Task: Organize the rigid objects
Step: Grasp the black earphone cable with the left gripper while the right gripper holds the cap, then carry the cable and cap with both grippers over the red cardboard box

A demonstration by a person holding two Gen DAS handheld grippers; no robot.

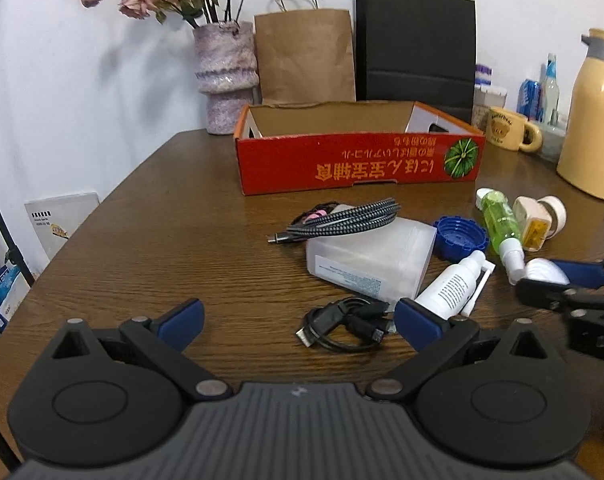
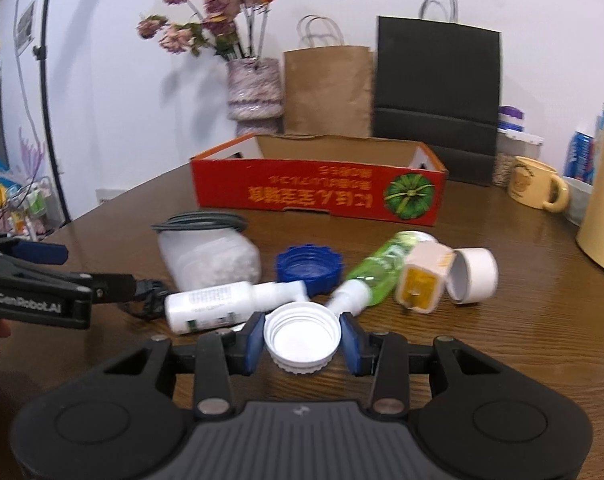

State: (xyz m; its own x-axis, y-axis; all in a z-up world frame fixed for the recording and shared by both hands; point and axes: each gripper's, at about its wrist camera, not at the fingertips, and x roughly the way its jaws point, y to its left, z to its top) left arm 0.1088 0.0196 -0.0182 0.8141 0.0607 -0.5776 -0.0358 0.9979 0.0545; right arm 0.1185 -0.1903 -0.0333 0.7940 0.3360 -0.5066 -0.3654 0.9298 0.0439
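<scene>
Gripping a white cap (image 2: 302,338) between its two blue pads, the right gripper (image 2: 302,340) has the piece clenched at its rim, open side up, at about 6 o'clock of the clutter on the wooden table (image 2: 522,340). The step in hand looks like the pick of one rigid item, with the carry to the red box (image 2: 318,188) at 12 o'clock yet to come. Just beyond the cap lie a white bottle (image 2: 217,304) at 10 o'clock, a blue cap (image 2: 308,268) at 12 and a green spray bottle (image 2: 378,272) at 1 o'clock, all close enough to be nudged. The next move, as I judge it, calls for a clean lift before any travel forward, then a release over the box's open top. The left gripper (image 1: 297,320) hangs with jaws spread wide and nothing between them, above a black cable (image 1: 342,326) at its 12 o'clock; cables are not rigid, so they likely stay out.
</scene>
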